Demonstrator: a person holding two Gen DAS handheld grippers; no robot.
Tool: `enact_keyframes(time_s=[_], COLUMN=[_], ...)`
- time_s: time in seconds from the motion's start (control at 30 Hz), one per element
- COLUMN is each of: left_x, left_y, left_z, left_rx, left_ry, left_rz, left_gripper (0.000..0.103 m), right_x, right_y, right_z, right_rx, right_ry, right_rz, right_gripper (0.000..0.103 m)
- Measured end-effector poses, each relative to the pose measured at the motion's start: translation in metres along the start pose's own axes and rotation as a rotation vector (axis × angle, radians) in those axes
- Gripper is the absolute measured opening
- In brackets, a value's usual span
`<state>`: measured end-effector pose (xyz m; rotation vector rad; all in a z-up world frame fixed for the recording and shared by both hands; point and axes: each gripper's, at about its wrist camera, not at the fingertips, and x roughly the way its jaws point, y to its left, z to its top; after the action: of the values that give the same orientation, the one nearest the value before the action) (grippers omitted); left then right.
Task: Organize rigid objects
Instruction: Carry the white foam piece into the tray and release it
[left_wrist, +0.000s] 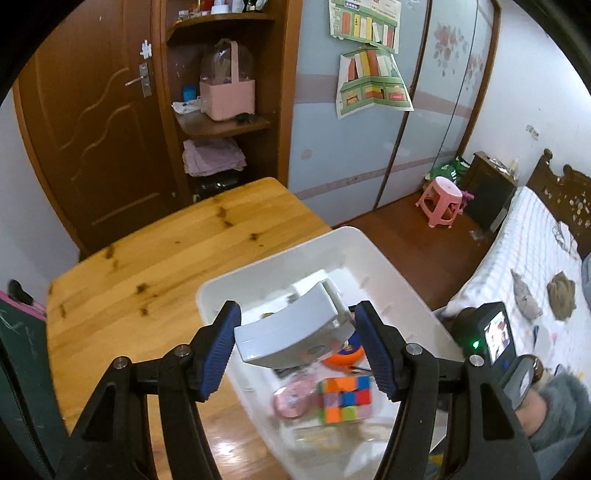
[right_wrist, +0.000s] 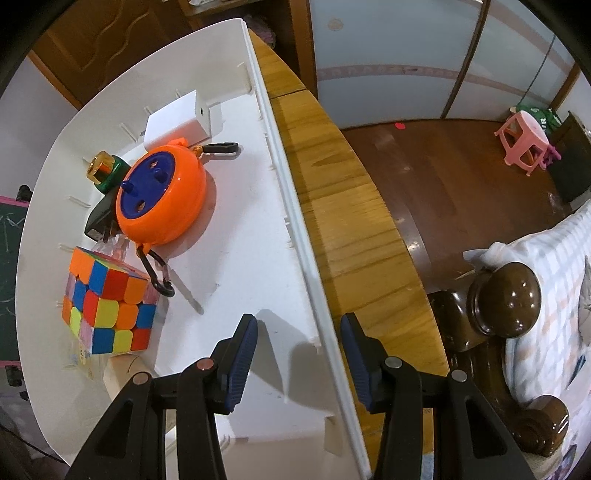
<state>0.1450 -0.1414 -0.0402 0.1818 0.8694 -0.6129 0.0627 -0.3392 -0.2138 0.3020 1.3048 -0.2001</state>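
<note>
My left gripper (left_wrist: 297, 308) is shut on a grey-white curved plastic box (left_wrist: 291, 332), which hangs tilted above the white bin (left_wrist: 347, 236). Inside the bin lie a colour cube (left_wrist: 345, 400) (right_wrist: 107, 306), an orange reel with a blue centre (right_wrist: 162, 195), a white block (right_wrist: 177, 122), a small green and gold bottle (right_wrist: 105, 171) and a black plug (right_wrist: 99, 221). My right gripper (right_wrist: 297, 321) points steeply down and straddles the bin's long wall (right_wrist: 295, 221). Its jaws stand open, one pad inside the bin and one outside, neither pressing on the wall.
The bin sits at the edge of a wooden table (left_wrist: 166, 258) (right_wrist: 343, 221). Beyond it are a dark floor, a pink stool (left_wrist: 441, 201) (right_wrist: 524, 142), a bed (left_wrist: 524, 258) with a dark wooden post (right_wrist: 504, 302), a shelf unit (left_wrist: 221, 122) and a door (left_wrist: 96, 122).
</note>
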Motion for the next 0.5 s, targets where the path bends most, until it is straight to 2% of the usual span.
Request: enact_keyframes(time_s=[0.2, 0.5], left_x=[0.018, 0.048], left_y=[-0.019, -0.024], left_z=[-0.006, -0.024], left_rx=[-0.01, -0.065], left_ry=[0.014, 0.09], left_rz=[-0.003, -0.021], left_gripper=[0.068, 0.068], right_x=[0.0, -0.001], right_y=[0.0, 0.001], right_z=[-0.001, -0.001], right_rx=[-0.01, -0.012], right_ry=[-0.002, -0.004], right_rz=[0.008, 0.011], right_gripper=[0.048, 0.048])
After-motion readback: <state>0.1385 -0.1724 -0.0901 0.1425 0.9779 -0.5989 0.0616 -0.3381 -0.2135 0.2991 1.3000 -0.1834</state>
